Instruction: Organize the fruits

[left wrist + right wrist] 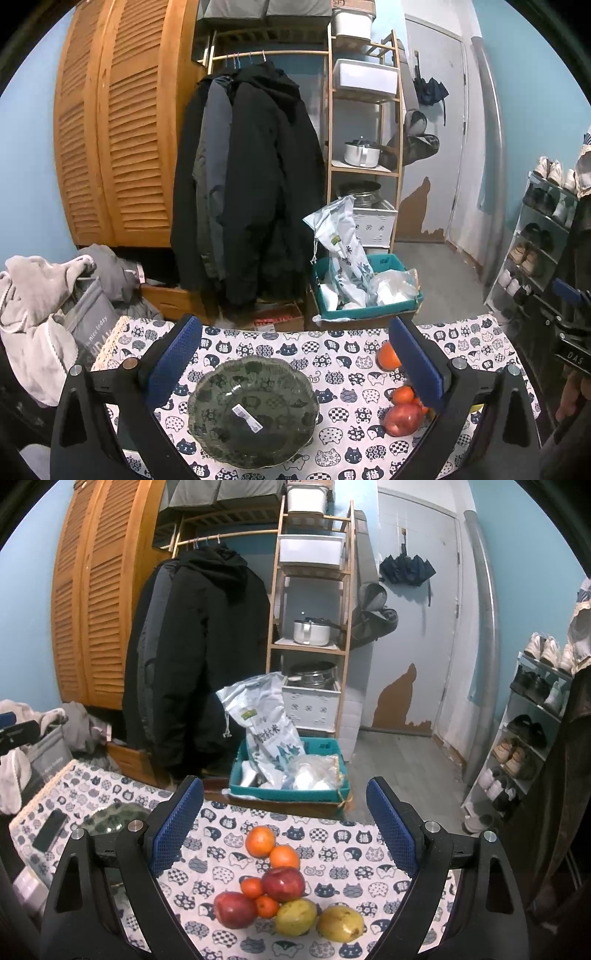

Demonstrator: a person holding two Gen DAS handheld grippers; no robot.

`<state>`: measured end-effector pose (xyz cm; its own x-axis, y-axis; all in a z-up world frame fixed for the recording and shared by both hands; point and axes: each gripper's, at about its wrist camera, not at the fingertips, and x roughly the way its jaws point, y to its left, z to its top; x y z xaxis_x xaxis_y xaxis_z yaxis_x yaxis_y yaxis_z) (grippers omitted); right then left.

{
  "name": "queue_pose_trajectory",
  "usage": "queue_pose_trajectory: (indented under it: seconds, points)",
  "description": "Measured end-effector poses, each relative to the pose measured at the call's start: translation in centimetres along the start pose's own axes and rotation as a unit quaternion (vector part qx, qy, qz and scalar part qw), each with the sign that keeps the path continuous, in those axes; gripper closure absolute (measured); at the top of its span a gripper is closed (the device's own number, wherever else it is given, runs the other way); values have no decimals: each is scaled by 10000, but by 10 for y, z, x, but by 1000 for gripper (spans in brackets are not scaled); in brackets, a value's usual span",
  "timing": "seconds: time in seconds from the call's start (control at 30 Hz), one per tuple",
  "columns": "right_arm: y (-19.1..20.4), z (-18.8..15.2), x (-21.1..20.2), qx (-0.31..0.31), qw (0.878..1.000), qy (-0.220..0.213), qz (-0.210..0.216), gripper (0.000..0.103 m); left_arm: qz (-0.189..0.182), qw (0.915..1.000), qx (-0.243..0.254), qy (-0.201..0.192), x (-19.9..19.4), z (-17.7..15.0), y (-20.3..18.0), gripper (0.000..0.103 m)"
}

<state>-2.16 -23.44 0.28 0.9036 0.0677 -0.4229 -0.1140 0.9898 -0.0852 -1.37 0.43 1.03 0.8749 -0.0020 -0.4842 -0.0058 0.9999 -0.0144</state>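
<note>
Holding both grippers over the table (332,838), you have each pair of jaws spread wide with nothing between the blue pads. Your left gripper (295,365) hangs above the dark green scalloped bowl (253,410), which sits on the cat-print cloth and carries only a small white sticker inside. Off to its right lie an orange (388,356), a smaller tangerine (403,394) and a red apple (402,420), partly hidden behind the right finger.

Your right gripper (285,830) frames the whole fruit pile. Two oranges (260,842) touch each other at the far end; nearer you, a red apple (283,884) sits just beside two small tangerines (252,887), with a second red apple (235,909) at the left. Two yellow-green pears (296,917) lie closest to you, side by side. From this view the bowl's rim (110,818) shows at the far left, well apart from the fruit, with a dark phone (50,829) near it.
</note>
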Motion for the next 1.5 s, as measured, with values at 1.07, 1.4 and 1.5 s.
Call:
queue_pose_trajectory:
  seconds: [1.07,1.4,1.5]
  points:
    - [3,1,-1,5,10000,-10,-2,15,61,10000,-26,16,-1,-3,3,1]
    - [4,1,-1,6,10000,-7,-7,15,70,10000,7,4,-2,-3,4,1]
    - [3,1,-1,6,10000,-2,-5,15,68,10000,4,19,-2,-1,3,1]
